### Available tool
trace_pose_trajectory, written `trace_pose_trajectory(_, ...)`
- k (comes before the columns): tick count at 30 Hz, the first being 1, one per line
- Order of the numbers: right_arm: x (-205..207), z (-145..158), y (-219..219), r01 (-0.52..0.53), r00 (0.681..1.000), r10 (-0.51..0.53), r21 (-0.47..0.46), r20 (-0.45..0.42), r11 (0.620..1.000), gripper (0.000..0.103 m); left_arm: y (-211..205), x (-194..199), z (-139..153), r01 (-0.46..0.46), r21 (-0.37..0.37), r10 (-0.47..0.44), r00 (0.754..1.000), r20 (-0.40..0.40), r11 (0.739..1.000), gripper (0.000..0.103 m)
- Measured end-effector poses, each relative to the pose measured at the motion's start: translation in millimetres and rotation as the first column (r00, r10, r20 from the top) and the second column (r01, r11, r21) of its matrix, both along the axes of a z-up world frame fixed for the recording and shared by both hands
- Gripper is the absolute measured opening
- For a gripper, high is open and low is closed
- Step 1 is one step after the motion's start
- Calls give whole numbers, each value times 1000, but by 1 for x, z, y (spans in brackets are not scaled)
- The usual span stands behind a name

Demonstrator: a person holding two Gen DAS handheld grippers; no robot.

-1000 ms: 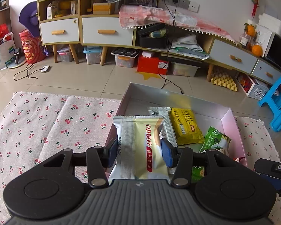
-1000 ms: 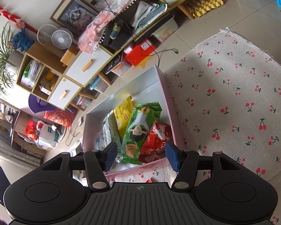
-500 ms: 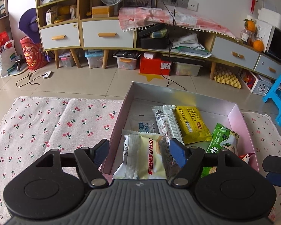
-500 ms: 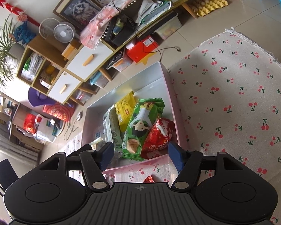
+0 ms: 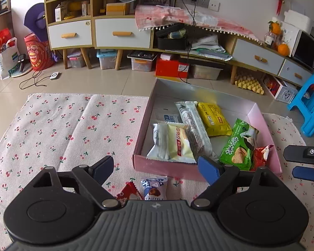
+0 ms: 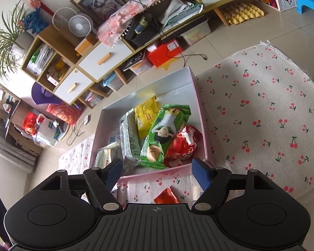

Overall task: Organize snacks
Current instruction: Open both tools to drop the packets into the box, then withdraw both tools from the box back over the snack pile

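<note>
A pink box (image 5: 169, 168) (image 6: 201, 113) sits on the cherry-print cloth and holds several snacks. The white and yellow packet (image 5: 173, 142) lies in its near left corner, also seen in the right wrist view (image 6: 104, 155). A green chip bag (image 5: 238, 144) (image 6: 163, 133), a yellow packet (image 5: 213, 116), a silver bar (image 5: 193, 123) and a red bag (image 6: 183, 146) lie beside it. My left gripper (image 5: 156, 170) is open and empty, just in front of the box. A blue truffle packet (image 5: 153, 188) and a red packet (image 5: 126, 193) lie on the cloth below it. My right gripper (image 6: 157, 174) is open and empty above the box's near wall.
A small red packet (image 6: 166, 196) lies on the cloth near the right gripper. The cherry cloth (image 5: 73, 125) spreads left of the box. Cabinets and storage bins (image 5: 123, 33) line the far wall. A blue stool (image 5: 309, 104) stands at the right.
My left gripper opened and let go of the white and yellow packet, which now lies in the box. The left gripper pulled back toward me. The right gripper barely moved.
</note>
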State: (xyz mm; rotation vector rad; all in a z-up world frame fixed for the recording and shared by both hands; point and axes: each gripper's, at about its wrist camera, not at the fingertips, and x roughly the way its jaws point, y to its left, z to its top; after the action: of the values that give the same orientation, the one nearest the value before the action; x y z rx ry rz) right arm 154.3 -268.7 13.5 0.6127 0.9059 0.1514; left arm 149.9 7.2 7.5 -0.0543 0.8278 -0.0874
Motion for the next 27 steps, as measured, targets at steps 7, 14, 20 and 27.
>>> trace_pose_trajectory(7, -17, 15, 12, -29, 998, 34, -97, 46, 995, 83, 12, -16, -1, 31, 1, -31, 999, -26, 1000, 96)
trace_pose_trajectory(14, -36, 22, 25, -66, 993, 85, -230, 76, 971, 83, 19, -33, -6, 62, 17, -61, 997, -36, 998, 102)
trace_pose_trajectory(20, -55, 17, 36, -84, 989, 121, -343, 87, 936, 92, 29, -51, -11, 91, 44, -90, 995, -33, 995, 102)
trace_pose_trajectory(27, -72, 10, 38, -101, 986, 146, -403, 84, 910, 92, 40, -68, -14, 114, 43, -113, 993, -26, 993, 102)
